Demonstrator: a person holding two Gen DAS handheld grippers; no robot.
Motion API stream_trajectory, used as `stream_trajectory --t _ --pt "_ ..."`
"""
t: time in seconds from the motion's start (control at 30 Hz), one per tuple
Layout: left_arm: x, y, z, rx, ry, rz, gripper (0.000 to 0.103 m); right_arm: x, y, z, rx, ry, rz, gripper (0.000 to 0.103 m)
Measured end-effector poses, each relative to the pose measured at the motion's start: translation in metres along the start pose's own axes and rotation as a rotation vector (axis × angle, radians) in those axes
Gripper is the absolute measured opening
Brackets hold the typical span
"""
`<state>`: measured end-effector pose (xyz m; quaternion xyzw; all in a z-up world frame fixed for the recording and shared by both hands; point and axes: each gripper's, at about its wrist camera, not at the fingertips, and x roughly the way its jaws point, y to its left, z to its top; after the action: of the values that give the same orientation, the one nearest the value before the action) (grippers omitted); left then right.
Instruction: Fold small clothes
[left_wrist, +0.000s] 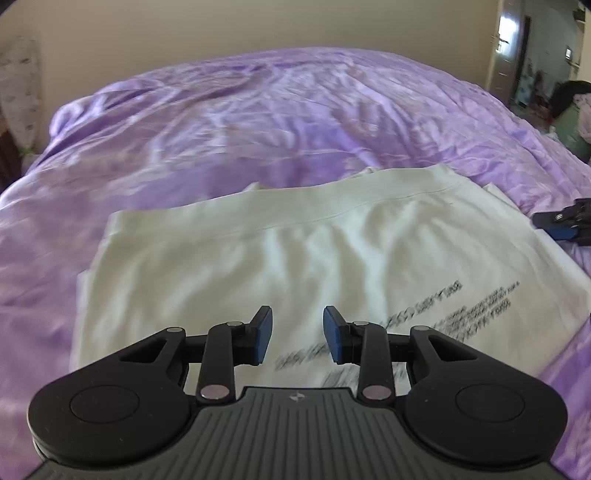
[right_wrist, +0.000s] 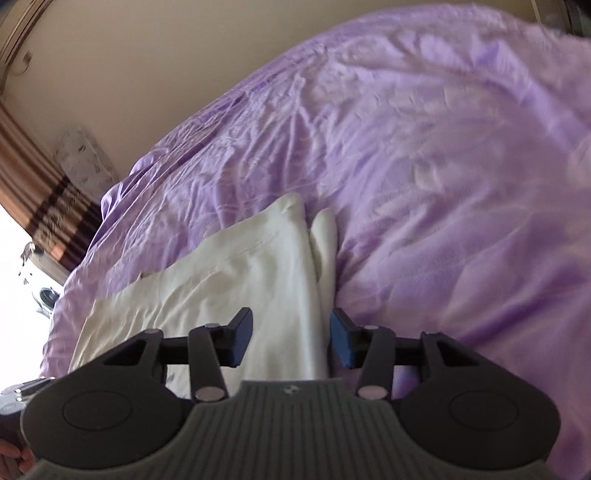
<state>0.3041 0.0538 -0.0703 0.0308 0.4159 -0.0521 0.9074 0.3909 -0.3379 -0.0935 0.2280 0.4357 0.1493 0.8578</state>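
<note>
Soft daylight, blown-out window (right_wrist: 14, 266) at left, motion blur, fisheye-bent edges

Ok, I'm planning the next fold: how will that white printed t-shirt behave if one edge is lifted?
The white cotton t-shirt with black print will likely drape limply, since it wrinkles softly. It is probably light, lying thin and flat. It may slide on the smooth purple bedsheet, dragging its tucked sleeve loose.

My left gripper (left_wrist: 297, 335) hovers with its 2 blue-padded fingers (left_wrist: 264, 335) spread apart, gripping nothing. My right gripper (right_wrist: 291, 339) is tilted, its 2 fingers (right_wrist: 240, 339) also parted and empty; its tip shows at the left view's right edge.
</note>
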Motion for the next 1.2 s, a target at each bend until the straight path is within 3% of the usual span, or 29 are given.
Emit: stream_trajectory --t 0.17,0.43,0.57,0.7,0.87,1.03,1.2 --pt "0.05 -0.012 0.028 0.013 0.024 -0.034 0.039 0.036 -0.024 0.007 0.069 0.029 0.049 0.024" --pt "0.123 -0.019 0.065 0.045 0.042 0.032 0.039 0.059 -0.038 0.016 0.139 0.024 0.124 0.02" --pt "0.134 -0.021 0.074 0.034 0.02 0.064 0.039 0.068 -0.043 0.019 0.172 0.034 0.132 0.015" --pt "0.116 -0.015 0.076 -0.061 0.005 0.019 0.039 0.067 -0.047 0.019 0.193 0.03 0.146 0.009" --pt "0.069 -0.007 0.072 -0.065 -0.014 0.034 0.039 0.054 -0.034 0.017 0.144 -0.004 0.142 0.007" --pt "0.016 0.024 0.062 -0.148 -0.037 0.026 0.039 0.033 0.003 0.02 0.071 -0.05 0.144 0.006" --pt "-0.019 0.054 0.043 -0.198 -0.031 0.113 0.039 0.014 0.06 0.025 0.027 -0.082 0.143 0.005"
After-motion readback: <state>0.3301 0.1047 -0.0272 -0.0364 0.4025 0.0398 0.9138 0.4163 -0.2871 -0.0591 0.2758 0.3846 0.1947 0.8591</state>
